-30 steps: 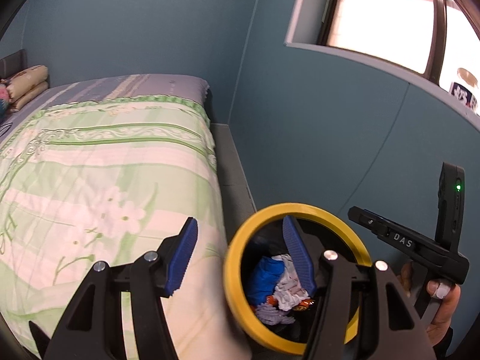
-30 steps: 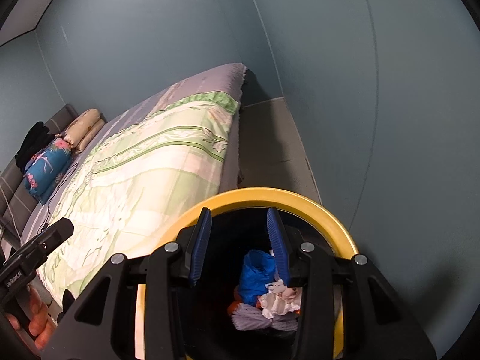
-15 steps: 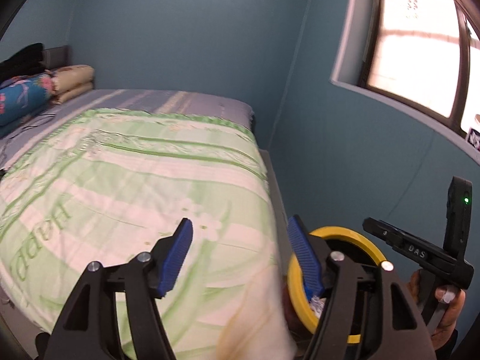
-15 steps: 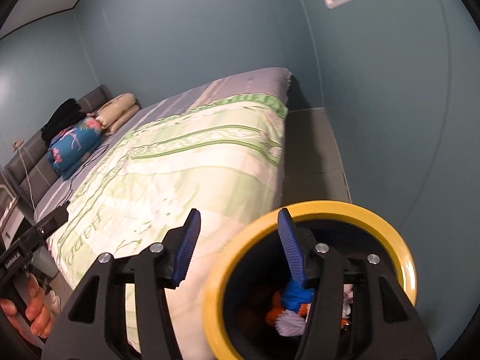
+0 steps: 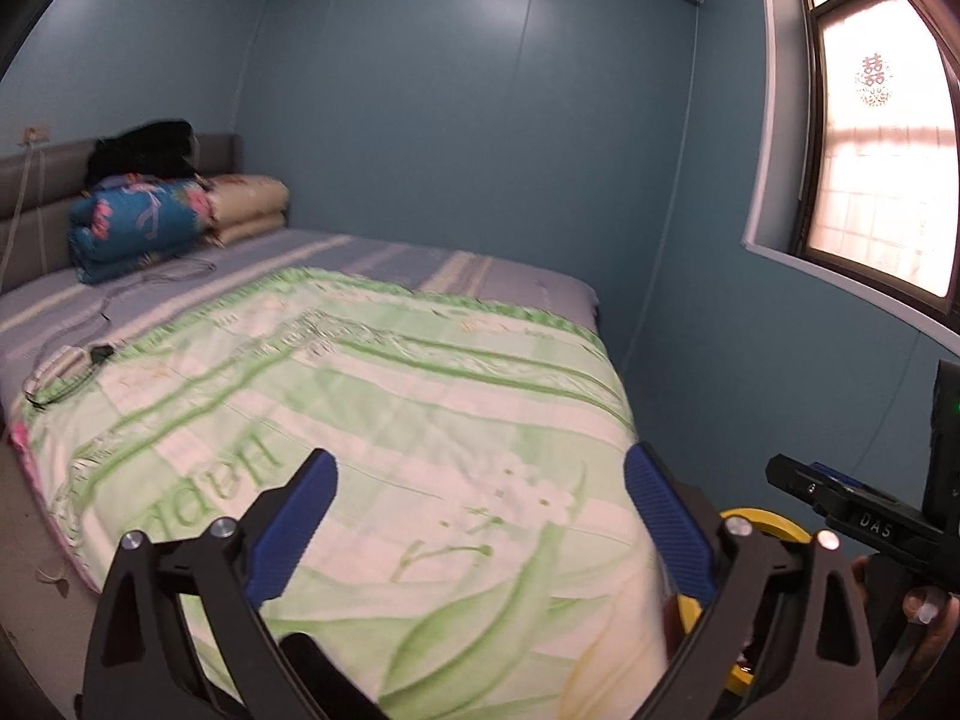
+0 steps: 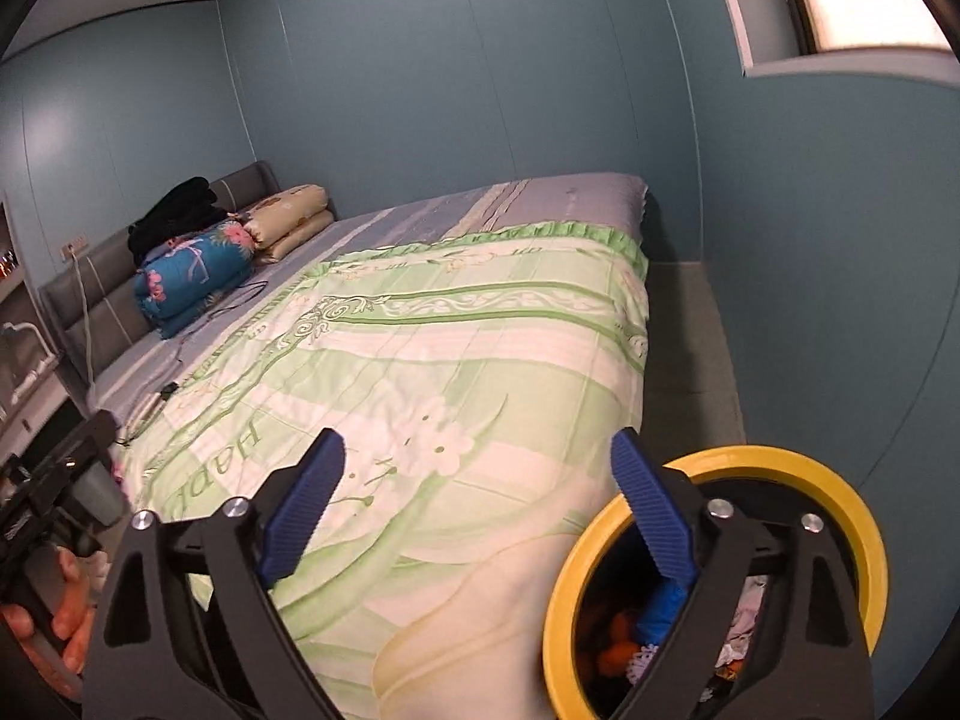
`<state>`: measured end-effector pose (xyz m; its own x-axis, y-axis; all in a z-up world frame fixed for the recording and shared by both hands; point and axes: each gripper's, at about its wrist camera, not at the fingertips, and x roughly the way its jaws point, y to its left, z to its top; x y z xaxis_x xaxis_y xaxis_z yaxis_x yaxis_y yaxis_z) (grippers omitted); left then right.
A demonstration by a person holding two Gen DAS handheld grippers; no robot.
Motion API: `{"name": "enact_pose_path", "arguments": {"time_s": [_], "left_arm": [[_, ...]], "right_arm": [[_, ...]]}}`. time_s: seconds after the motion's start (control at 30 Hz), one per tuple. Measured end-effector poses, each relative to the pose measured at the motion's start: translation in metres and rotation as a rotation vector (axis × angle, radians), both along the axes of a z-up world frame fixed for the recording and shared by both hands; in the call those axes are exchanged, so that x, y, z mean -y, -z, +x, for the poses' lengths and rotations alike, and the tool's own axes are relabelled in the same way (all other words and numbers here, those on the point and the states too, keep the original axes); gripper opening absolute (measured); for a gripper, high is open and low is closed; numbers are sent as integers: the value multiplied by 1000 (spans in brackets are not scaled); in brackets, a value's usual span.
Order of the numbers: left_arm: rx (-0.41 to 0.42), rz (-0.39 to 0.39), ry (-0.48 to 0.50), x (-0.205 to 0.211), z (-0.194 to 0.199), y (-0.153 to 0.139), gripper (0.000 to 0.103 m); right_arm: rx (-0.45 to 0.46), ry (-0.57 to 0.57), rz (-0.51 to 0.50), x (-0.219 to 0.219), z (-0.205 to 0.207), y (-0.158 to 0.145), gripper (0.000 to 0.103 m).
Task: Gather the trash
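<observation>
Both claws higher and swung away from the bin since a second ago: then each hung over the yellow-rimmed bin (image 6: 864, 516) with jaws narrow, now both look out across the bed (image 6: 540, 216). Left claw (image 5: 480, 516) — jaws opening, spread wide, nothing between them, green floral quilt (image 5: 372, 396) behind. Right claw (image 6: 480, 498) likewise opening, wide apart, empty; its right finger (image 6: 654, 510) overlaps the bin's rim in the picture. Bin stands on the floor at the bed's foot corner, trash (image 6: 660, 612) inside: blue, orange and whitish scraps. In the left view only a sliver of the bin (image 5: 762, 522) shows, beside the right hand (image 5: 924, 624). Edges: quilt hangs over the mattress side; a strip of bare floor (image 6: 690, 348) runs between bed and teal wall (image 6: 840, 252), narrow. Folded bedding (image 5: 138, 222) stacked by the headboard, a cable (image 5: 66, 366) loose on the sheet near the left edge.
</observation>
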<state>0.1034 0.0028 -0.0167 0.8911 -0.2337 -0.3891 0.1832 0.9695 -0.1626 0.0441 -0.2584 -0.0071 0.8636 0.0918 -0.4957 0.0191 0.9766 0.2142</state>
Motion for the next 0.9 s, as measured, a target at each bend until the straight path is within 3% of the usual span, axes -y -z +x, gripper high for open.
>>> {"name": "enact_pose_path", "arguments": {"time_s": [0.1, 0.4, 0.9], "left_arm": [[35, 17, -23, -10, -12, -5, 95], [85, 14, -89, -38, -40, -13, 95], [117, 34, -106, -37, -74, -12, 95]], "right_arm": [[26, 35, -39, -14, -4, -4, 93], [98, 0, -23, -44, -22, -13, 95], [134, 41, -113, -76, -38, 2, 95]]}}
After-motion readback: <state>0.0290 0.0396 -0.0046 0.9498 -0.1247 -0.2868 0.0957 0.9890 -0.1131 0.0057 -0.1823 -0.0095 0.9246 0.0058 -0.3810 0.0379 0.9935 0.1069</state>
